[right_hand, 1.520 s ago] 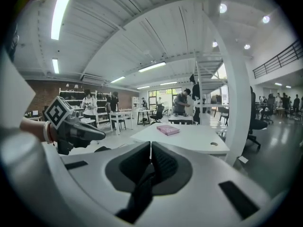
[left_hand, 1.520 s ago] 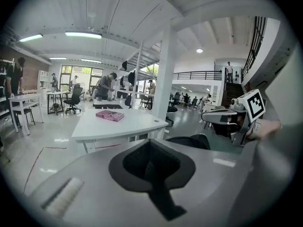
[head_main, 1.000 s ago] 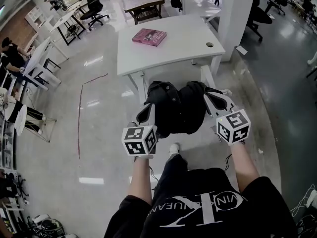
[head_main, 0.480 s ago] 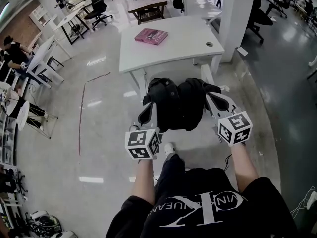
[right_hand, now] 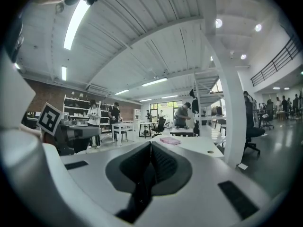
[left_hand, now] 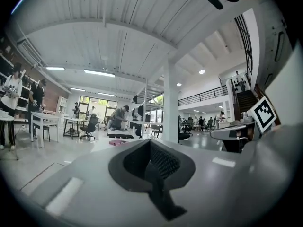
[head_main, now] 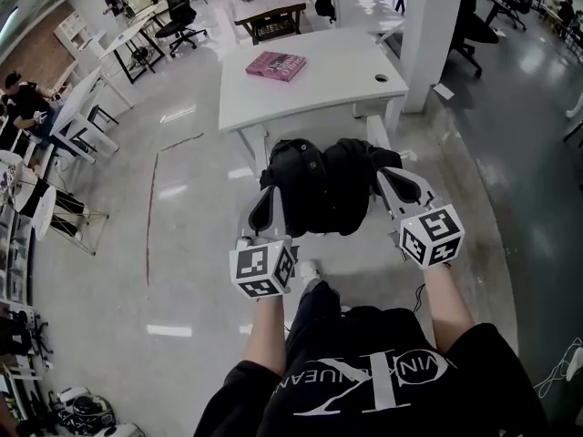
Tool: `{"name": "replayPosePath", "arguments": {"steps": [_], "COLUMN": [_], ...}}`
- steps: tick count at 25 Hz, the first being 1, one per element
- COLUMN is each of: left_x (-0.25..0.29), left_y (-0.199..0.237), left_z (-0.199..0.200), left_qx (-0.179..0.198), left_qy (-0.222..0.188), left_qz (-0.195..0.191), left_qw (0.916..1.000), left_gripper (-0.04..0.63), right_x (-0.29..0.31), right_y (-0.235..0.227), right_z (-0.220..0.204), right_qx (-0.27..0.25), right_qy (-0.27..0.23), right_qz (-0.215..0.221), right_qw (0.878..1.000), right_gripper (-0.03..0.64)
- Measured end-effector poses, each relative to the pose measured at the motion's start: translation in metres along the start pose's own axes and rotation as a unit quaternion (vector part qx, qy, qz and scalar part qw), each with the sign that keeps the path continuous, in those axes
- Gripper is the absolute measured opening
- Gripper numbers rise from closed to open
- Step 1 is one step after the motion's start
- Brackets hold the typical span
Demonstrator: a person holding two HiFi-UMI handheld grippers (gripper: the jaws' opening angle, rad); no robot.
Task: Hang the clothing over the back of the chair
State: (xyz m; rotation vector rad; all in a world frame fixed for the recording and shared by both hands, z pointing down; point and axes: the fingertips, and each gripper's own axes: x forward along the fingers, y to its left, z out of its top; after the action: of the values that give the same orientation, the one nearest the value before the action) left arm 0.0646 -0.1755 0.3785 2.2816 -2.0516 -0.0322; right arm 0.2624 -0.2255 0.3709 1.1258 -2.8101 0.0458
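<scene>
black crumpled fabric garment [head_main: 319, 189]: long axis crosswise, held between left gripper [head_main: 271, 197] and right gripper [head_main: 388, 177], both clenched on its ends (white chair [head_main: 376, 133] apparently just beyond).

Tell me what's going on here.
A person holds a black garment up between two hand-held grippers: the left gripper and the right gripper are each shut on an edge of it. It hangs in front of a white desk with a pink book on it. No chair back shows under it.
</scene>
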Motion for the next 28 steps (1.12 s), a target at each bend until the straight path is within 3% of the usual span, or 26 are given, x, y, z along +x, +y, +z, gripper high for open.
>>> {"name": "replayPosePath", "arguments": {"steps": [28], "left_x": [-0.026], "left_y": [-0.007], "left_z": [-0.009], "left_qx": [0.014], "left_qy": [-0.007], "left_qz": [0.008], "left_qw": [0.9998], "left_gripper": [0.011], "right_x": [-0.017], "right_y": [0.014], "right_z": [-0.008], "right_qx": [0.006], "right_qy": [-0.014], "right_qz": [-0.012], "right_qw": [1.000], "right_gripper": [0.015]}}
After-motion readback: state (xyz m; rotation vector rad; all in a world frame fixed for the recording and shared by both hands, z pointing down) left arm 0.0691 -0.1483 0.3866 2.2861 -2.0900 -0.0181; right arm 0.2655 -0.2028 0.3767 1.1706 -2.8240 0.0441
